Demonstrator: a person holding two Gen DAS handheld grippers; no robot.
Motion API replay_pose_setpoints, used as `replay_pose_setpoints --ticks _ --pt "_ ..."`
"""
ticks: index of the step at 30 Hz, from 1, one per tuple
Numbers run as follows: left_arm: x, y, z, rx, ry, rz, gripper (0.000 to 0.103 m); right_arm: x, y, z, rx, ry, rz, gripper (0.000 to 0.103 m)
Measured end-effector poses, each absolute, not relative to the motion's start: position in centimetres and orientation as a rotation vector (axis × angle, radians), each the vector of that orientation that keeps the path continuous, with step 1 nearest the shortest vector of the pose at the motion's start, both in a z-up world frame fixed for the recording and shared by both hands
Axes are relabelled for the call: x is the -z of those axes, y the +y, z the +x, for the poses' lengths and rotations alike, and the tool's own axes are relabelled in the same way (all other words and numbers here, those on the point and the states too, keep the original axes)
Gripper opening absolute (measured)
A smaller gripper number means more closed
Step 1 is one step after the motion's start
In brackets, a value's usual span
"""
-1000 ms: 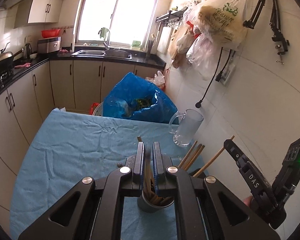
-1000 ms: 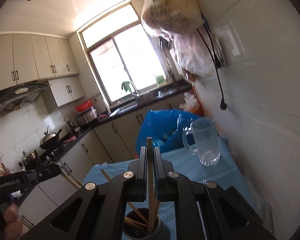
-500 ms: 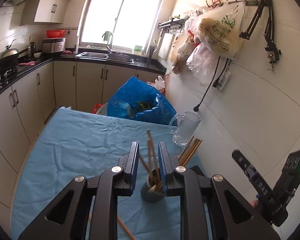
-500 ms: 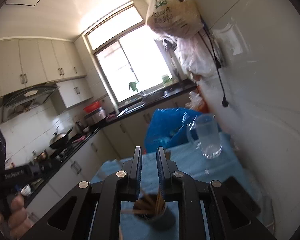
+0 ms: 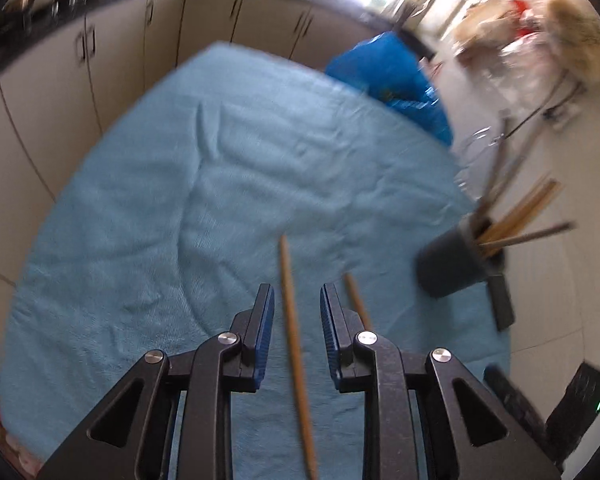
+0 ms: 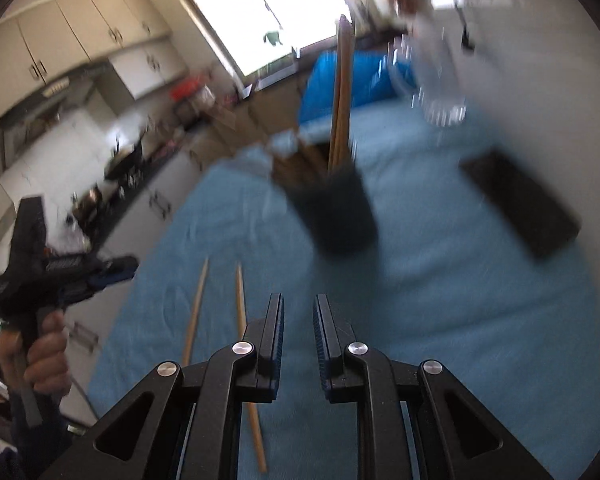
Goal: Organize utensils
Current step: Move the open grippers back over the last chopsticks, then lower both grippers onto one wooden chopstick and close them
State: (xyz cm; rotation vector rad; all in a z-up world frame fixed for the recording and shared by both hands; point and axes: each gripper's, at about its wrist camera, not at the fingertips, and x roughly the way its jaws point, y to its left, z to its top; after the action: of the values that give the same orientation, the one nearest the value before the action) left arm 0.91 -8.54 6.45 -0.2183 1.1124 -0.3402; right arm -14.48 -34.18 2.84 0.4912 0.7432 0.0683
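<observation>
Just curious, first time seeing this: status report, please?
Left gripper opening, one chopstick between its jaws, ungripped. Right gripper open, empty. Holder ahead. Nothing blocking.

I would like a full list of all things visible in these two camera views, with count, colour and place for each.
Loose chopsticks: two, light wood, lying on the cloth; one runs between the left gripper's pads.
Holder: one, dark, on the cloth, with several wooden chopsticks standing in it.
Tablecloth: one, light blue, covering the table.
Glass mug: one, clear, far end of the table near the wall, blurred.
Flat dark object: one, black, on the cloth by the wall.
Blue bag: one, beyond the table.
Left gripper: black, jaws opening around a chopstick, pads apart from it.
Right gripper: black, nothing between the pads.
</observation>
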Motion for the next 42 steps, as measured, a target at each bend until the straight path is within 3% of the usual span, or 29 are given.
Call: replay_pose_setpoints --ticks 10,22,24,26,38,42 --pt "-1.5 -9.9 4.3 0.308 1.223 -0.214 0.023 0.4 -31.2 -13.8 -0.093 0.896 0.427 0.017" --pt "-0.5 -11.4 6.3 0.29 1.199 -0.13 0.026 2.0 -27.1 -13.9 -0.209 0.98 0.371 0.018" --pt "-0.5 -11.9 6.6 0.279 1.186 -0.106 0.022 1.3 -26.7 -14.0 -0.208 0.964 0.337 0.018" --pt "-0.4 -12.1 7.0 0.245 1.173 -0.075 0.006 0.5 -27.0 -13.8 -0.183 0.944 0.32 0.02" --pt "-0.6 -6.0 3.0 0.216 1.155 -0.068 0.006 -1.4 -24.2 -7.0 -0.177 0.943 0.12 0.033" --pt "-0.6 -4.7 2.4 0.227 1.155 -0.076 0.006 -0.9 -22.4 -2.9 -0.184 0.975 0.039 0.033"
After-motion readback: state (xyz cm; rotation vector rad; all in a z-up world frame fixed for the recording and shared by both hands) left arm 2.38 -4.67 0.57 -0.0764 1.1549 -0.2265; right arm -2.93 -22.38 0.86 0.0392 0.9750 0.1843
